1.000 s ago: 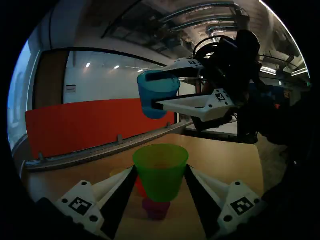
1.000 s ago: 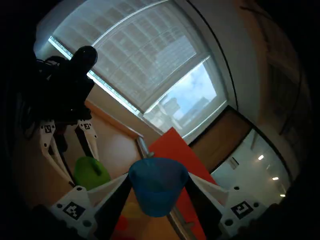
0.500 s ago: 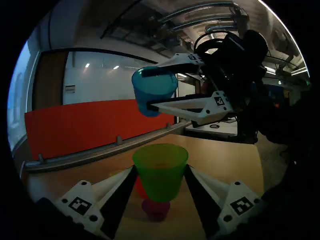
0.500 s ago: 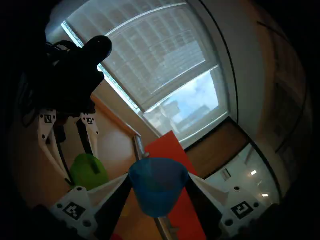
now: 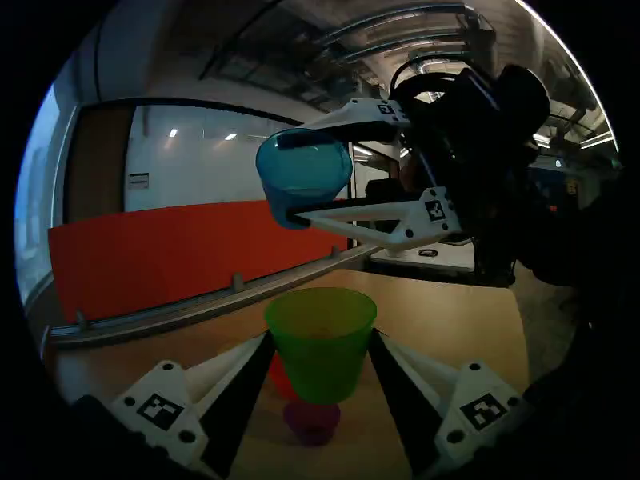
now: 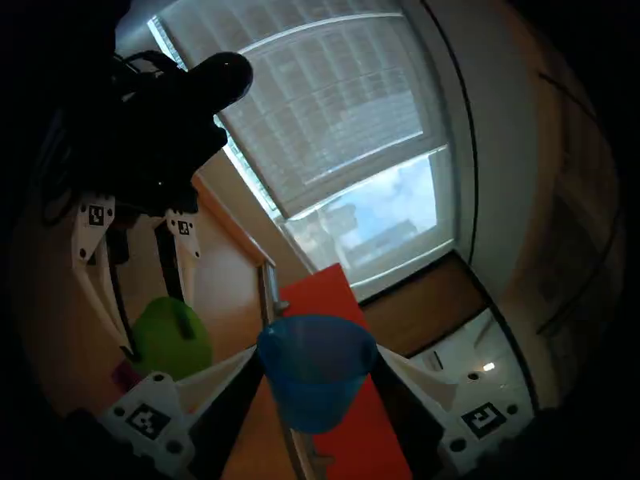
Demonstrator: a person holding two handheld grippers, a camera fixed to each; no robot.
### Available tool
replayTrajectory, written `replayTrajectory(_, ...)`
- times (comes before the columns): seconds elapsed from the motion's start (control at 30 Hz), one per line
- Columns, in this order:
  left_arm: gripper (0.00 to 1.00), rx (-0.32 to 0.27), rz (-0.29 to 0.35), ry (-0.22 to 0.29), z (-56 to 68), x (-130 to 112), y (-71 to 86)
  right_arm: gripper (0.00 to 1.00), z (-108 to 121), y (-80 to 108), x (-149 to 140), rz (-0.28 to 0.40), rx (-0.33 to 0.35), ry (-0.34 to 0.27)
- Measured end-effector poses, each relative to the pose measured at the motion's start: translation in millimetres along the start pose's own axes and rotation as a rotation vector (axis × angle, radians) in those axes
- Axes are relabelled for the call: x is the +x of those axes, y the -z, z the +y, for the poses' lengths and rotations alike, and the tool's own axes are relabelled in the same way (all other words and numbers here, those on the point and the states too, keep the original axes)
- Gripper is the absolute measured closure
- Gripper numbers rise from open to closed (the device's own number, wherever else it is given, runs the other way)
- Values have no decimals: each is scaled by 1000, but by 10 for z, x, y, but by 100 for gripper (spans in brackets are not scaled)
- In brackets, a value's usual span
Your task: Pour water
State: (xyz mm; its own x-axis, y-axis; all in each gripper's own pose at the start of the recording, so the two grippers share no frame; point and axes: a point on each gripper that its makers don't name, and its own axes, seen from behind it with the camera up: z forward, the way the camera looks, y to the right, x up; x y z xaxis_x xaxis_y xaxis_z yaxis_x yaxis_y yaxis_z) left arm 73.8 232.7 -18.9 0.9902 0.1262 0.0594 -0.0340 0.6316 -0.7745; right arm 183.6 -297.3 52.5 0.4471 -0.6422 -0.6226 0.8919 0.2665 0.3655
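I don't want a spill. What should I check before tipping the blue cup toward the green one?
1. Grip of left claw on green cup: ok, both fingers press it.
2. Grip of right claw on blue cup: ok.
3. Green cup upright, mouth open: ok.
4. Blue cup higher than green cup: ok.
5. Blue cup straight over the green mouth: cannot tell.
6. Water in blue cup: cannot tell.
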Motion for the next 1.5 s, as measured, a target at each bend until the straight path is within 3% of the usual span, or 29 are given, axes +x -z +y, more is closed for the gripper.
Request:
replayTrajectory(0.67,17,-11,-1,-9,45,15,-7,9,63,-11,22,-7,-33,149)
replayTrajectory(1.5,17,-18,-3,-8,68,-1,-10,10,196,13,15,-9,-77,218)
